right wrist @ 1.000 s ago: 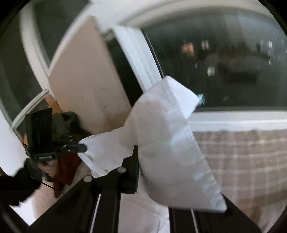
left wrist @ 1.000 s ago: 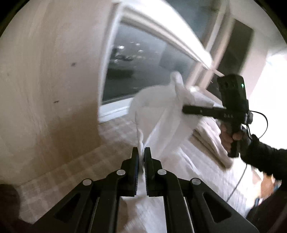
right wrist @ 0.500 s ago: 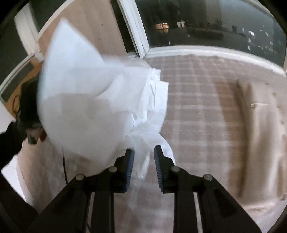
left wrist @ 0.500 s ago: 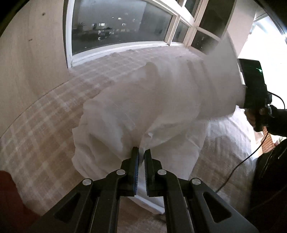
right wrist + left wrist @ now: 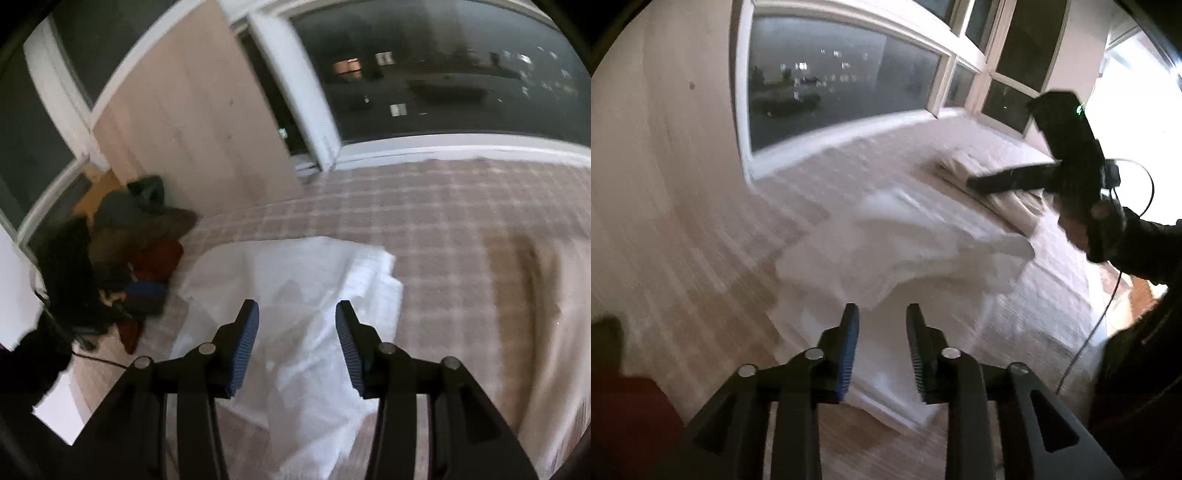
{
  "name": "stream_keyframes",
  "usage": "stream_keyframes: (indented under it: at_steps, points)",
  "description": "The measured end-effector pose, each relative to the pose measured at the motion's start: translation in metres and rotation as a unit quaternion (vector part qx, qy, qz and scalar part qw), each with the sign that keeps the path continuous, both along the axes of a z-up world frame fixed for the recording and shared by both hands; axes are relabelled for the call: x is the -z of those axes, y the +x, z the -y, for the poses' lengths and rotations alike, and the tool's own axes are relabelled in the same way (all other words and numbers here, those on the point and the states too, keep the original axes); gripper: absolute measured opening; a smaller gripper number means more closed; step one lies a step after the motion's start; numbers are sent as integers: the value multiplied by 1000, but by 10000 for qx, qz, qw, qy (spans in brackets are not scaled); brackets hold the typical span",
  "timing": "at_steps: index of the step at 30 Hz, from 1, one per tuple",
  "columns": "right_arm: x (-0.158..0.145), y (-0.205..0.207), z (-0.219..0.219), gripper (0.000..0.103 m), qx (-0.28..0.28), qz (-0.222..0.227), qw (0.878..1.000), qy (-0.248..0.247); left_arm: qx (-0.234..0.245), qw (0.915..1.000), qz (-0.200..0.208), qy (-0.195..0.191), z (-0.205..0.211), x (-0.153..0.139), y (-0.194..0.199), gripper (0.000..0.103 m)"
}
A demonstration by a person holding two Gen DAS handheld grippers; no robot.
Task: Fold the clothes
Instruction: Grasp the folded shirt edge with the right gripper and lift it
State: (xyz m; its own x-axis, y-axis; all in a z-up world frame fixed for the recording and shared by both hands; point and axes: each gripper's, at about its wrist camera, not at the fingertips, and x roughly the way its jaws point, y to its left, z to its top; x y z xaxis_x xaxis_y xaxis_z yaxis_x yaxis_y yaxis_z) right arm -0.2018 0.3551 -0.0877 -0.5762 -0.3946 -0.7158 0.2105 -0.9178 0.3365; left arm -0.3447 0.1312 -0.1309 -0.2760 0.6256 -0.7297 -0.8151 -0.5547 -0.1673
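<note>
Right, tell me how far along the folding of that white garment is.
Done: the white garment lies rumpled on the checked bedcover, out of both grippers. In hand: nothing; the left gripper and right gripper have just been opening and stand open above it, nothing between the jaws. Left: smoothing and folding it, then the dark clothes heap by the wall. A beige folded piece already lies aside.

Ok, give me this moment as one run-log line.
phase: release | left tongs: opening, empty | right tongs: opening, empty | white garment: lying on checked bedspread
</note>
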Motion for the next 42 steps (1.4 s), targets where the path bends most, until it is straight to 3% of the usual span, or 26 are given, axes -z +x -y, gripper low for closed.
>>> stream_keyframes:
  at_steps: [2,6,7,10,14,17,21,24,25,27,31,34,40,42]
  points:
    - [18,-24,12,43,-134,218,9995,206,20,10000,-17,48,-6,3,-13,29]
    - [73,-60,35,43,-459,1235,9896,579,-225,9971,121,-723,-18,44,-49,33]
    - [69,-59,39,43,-547,1140,9889,784,-370,9947,243,-923,-16,54,-58,33]
    - [41,-50,49,43,-744,864,9896,872,-596,9966,380,-433,8,43,-59,32]
    - [0,-38,66,44,-1019,497,9903,807,-616,9970,266,-377,30,29,-45,30]
    - [-3,-40,110,45,-1535,222,9828,1005,-626,9969,212,-437,38,24,-43,30]
    - [23,-44,165,45,-2061,-22,9553,2120,-767,9963,295,-242,58,17,-44,30]
    - [35,-51,178,44,-2171,-25,9437,2494,-841,9955,427,-64,67,19,-48,30]
    - [35,-57,174,43,-2115,123,9470,2414,-771,9960,461,-31,66,20,-48,30]
    - [34,-71,163,12,-1986,429,9544,2186,-611,9968,507,16,61,22,-45,30]
    - [-5,-95,124,8,-1567,662,9797,1062,-101,9975,642,260,36,27,-42,30]
    - [-33,-110,106,8,-1287,591,9878,646,287,9963,703,391,12,30,-44,30]
    - [-52,-121,97,7,-1055,510,9922,419,568,9927,922,525,-19,44,-72,30]
    - [-54,-118,96,7,-1027,511,9926,393,425,9955,798,270,-20,53,-79,30]
